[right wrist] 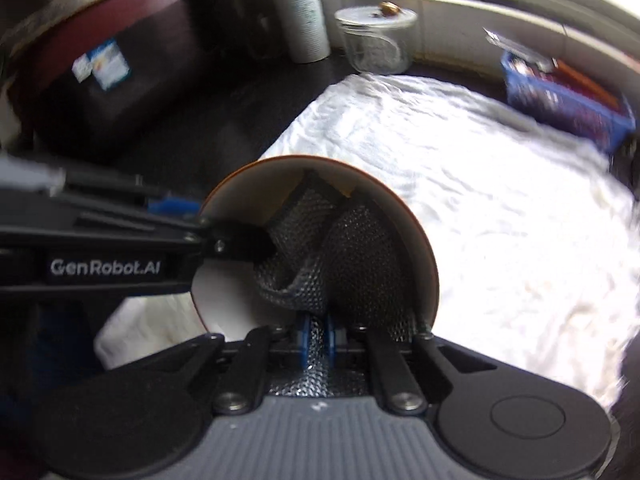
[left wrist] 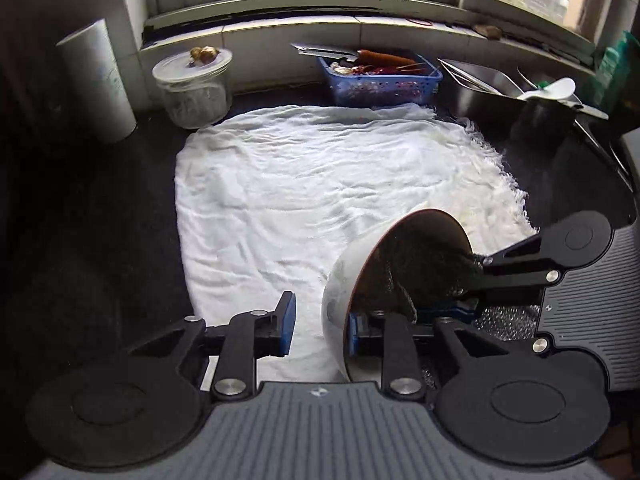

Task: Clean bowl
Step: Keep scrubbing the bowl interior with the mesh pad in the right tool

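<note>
Tilted, the white bowl (left wrist: 344,280) shows a brown rim; right gripper (right wrist: 318,330) pinches a mesh scrubber (right wrist: 344,256) at six o'clock. Left gripper (left wrist: 320,320) parted around its wall; base hidden.

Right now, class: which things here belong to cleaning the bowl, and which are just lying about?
In the job: bowl; mesh scrubbing cloth, pinched in the right gripper; left gripper.

Lying about: white towel, glass jar, blue basket, paper roll.

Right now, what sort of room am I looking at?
Most likely a home kitchen counter under a window: a steel sink, a blue basket holding a knife and vegetables, and a bowl on a white cloth.
</note>
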Motion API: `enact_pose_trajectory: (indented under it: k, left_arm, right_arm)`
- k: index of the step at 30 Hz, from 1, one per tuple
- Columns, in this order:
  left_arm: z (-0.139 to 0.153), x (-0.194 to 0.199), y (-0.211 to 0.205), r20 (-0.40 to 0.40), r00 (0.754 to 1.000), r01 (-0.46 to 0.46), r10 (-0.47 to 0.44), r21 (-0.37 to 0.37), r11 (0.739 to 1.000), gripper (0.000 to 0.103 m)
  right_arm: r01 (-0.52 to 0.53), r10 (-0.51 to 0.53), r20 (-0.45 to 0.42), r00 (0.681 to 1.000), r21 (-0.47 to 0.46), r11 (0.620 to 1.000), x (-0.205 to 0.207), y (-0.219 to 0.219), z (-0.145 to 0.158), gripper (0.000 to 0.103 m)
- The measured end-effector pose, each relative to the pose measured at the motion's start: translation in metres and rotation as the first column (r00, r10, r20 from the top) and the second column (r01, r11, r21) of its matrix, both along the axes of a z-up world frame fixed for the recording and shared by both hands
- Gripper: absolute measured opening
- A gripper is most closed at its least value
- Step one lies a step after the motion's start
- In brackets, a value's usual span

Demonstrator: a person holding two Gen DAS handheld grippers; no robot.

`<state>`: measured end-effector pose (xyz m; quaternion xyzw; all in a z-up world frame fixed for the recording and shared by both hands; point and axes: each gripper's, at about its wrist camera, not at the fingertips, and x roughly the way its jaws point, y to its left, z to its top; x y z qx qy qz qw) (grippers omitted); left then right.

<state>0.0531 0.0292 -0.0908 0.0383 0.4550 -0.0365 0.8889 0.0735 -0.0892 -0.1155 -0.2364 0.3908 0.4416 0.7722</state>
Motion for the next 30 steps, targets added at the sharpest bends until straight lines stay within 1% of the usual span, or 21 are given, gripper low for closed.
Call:
enact_pose_trajectory:
  k: [1, 2, 3, 4, 6, 7, 8, 9, 10, 12, 14, 15, 17, 20, 21, 22, 23, 26, 27, 29, 30]
  left_arm:
    - [0.001, 0.002, -0.003, -0.001, 1.000, 0.023, -0.023, 0.019, 1.000, 0.022]
    - [0.002, 0.003, -0.004, -0.004, 0.999, 0.036, -0.036, 0.020, 0.999, 0.018]
    - [0.001, 0.004, -0.003, -0.012, 1.000, 0.027, -0.027, -0.017, 1.000, 0.013]
    - [0.001, 0.004, 0.000, -0.016, 1.000, 0.007, -0.008, -0.054, 0.999, 0.013]
    - [-0.003, 0.001, 0.010, -0.009, 0.997, -0.072, 0.071, -0.136, 0.988, 0.014]
    - [-0.005, -0.001, 0.016, -0.007, 0.994, -0.111, 0.112, -0.181, 0.977, 0.014]
    - [-0.009, -0.004, 0.024, -0.006, 0.987, -0.156, 0.159, -0.238, 0.959, 0.014]
    - [-0.012, -0.007, 0.032, -0.009, 0.979, -0.196, 0.202, -0.290, 0.937, 0.014]
    - [-0.015, -0.009, 0.039, -0.021, 0.970, -0.234, 0.241, -0.338, 0.912, 0.014]
    - [-0.025, -0.016, 0.055, -0.049, 0.946, -0.309, 0.321, -0.443, 0.842, 0.014]
    - [-0.033, -0.022, 0.067, -0.085, 0.922, -0.364, 0.377, -0.521, 0.772, 0.015]
    - [-0.036, -0.025, 0.071, -0.096, 0.914, -0.378, 0.394, -0.553, 0.743, 0.017]
    - [-0.039, -0.028, 0.076, -0.115, 0.898, -0.403, 0.424, -0.600, 0.691, 0.019]
    - [-0.042, -0.028, 0.082, -0.147, 0.876, -0.435, 0.459, -0.653, 0.620, 0.021]
    - [-0.043, -0.027, 0.084, -0.157, 0.874, -0.438, 0.459, -0.662, 0.608, 0.021]
    - [-0.045, -0.025, 0.086, -0.173, 0.869, -0.448, 0.464, -0.673, 0.589, 0.021]
    - [-0.047, -0.024, 0.088, -0.186, 0.863, -0.457, 0.469, -0.682, 0.571, 0.021]
    - [-0.048, -0.023, 0.085, -0.172, 0.881, -0.428, 0.440, -0.684, 0.591, 0.022]
    - [-0.049, -0.022, 0.085, -0.174, 0.886, -0.422, 0.430, -0.690, 0.589, 0.022]
    - [-0.055, -0.021, 0.086, -0.199, 0.880, -0.432, 0.432, -0.717, 0.548, 0.022]
    - [-0.057, -0.019, 0.085, -0.203, 0.881, -0.428, 0.428, -0.728, 0.535, 0.022]
  right_arm:
    - [-0.050, 0.054, 0.079, 0.995, -0.058, 0.997, -0.007, 0.004, 0.001, 0.007]
    - [-0.085, 0.098, 0.135, 0.986, -0.100, 0.991, -0.012, 0.007, 0.000, 0.007]
    - [-0.111, 0.133, 0.178, 0.975, -0.130, 0.985, -0.017, 0.008, -0.001, 0.007]
    - [-0.129, 0.160, 0.209, 0.965, -0.155, 0.980, -0.020, 0.009, -0.003, 0.008]
    - [-0.151, 0.197, 0.257, 0.946, -0.190, 0.970, -0.027, 0.011, -0.007, 0.008]
    - [-0.155, 0.210, 0.284, 0.936, -0.205, 0.967, -0.032, 0.012, -0.009, 0.008]
    - [-0.151, 0.210, 0.299, 0.931, -0.208, 0.966, -0.034, 0.012, -0.010, 0.008]
    - [-0.138, 0.192, 0.294, 0.936, -0.194, 0.971, -0.034, 0.012, -0.011, 0.009]
    - [-0.114, 0.152, 0.263, 0.953, -0.156, 0.981, -0.032, 0.010, -0.010, 0.009]
    - [-0.044, 0.053, 0.164, 0.985, -0.055, 0.997, -0.024, 0.006, -0.006, 0.009]
    - [0.037, -0.039, 0.045, 0.998, 0.039, 0.999, -0.011, 0.003, -0.002, 0.009]
    - [0.084, -0.082, -0.024, 0.996, 0.087, 0.993, -0.005, 0.000, -0.001, 0.009]
    - [0.178, -0.152, -0.156, 0.976, 0.166, 0.970, 0.002, -0.005, -0.001, 0.009]
    - [0.292, -0.223, -0.296, 0.929, 0.216, 0.932, 0.007, -0.008, 0.000, 0.015]
    - [0.326, -0.238, -0.339, 0.910, 0.230, 0.917, 0.010, -0.010, 0.000, 0.015]
    - [0.344, -0.244, -0.365, 0.898, 0.238, 0.908, 0.011, -0.011, 0.000, 0.015]
    - [0.339, -0.240, -0.361, 0.901, 0.240, 0.910, 0.011, -0.011, 0.002, 0.015]
    - [0.300, -0.220, -0.319, 0.922, 0.230, 0.926, 0.012, -0.009, 0.005, 0.011]
    - [0.279, -0.208, -0.301, 0.931, 0.216, 0.936, 0.012, -0.008, 0.005, 0.011]
    - [0.231, -0.187, -0.224, 0.957, 0.190, 0.954, 0.009, -0.005, 0.006, 0.011]
    - [0.200, -0.170, -0.173, 0.970, 0.175, 0.964, 0.011, -0.002, 0.006, 0.011]
